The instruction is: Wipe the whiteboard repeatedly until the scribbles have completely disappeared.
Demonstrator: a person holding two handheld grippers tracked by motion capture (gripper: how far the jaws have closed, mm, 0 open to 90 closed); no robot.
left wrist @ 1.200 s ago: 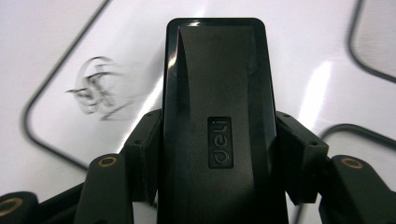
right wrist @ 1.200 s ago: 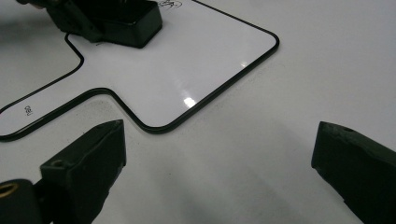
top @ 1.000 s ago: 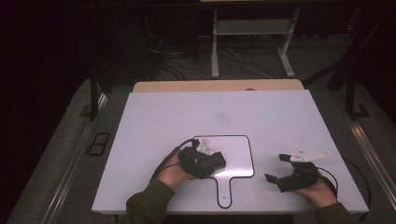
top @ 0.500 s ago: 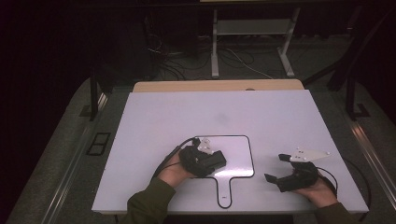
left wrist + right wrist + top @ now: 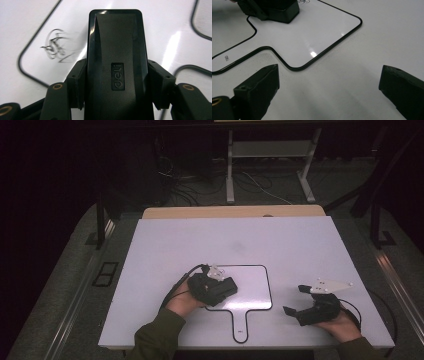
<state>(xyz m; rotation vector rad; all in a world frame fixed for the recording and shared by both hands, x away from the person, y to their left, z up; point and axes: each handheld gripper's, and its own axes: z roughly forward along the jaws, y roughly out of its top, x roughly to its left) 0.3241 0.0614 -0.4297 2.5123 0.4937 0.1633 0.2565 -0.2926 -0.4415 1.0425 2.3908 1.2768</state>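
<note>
On the small black-edged paddle-shaped whiteboard [image 5: 250,285], the left gripper [image 5: 220,290] pinched a black plastic rectangular eraser [image 5: 116,62] beside a scribble [image 5: 56,47], while the right gripper [image 5: 297,301] rested nearby, jaws spread.

"deli" | on black eraser [image 5: 115,62] || "deli" | on whiteboard handle [image 5: 227,58]

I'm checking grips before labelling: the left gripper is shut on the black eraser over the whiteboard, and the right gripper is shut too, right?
Not quite: the right gripper is open, as the right gripper view shows. The left gripper does clamp the black eraser over the whiteboard.
</note>
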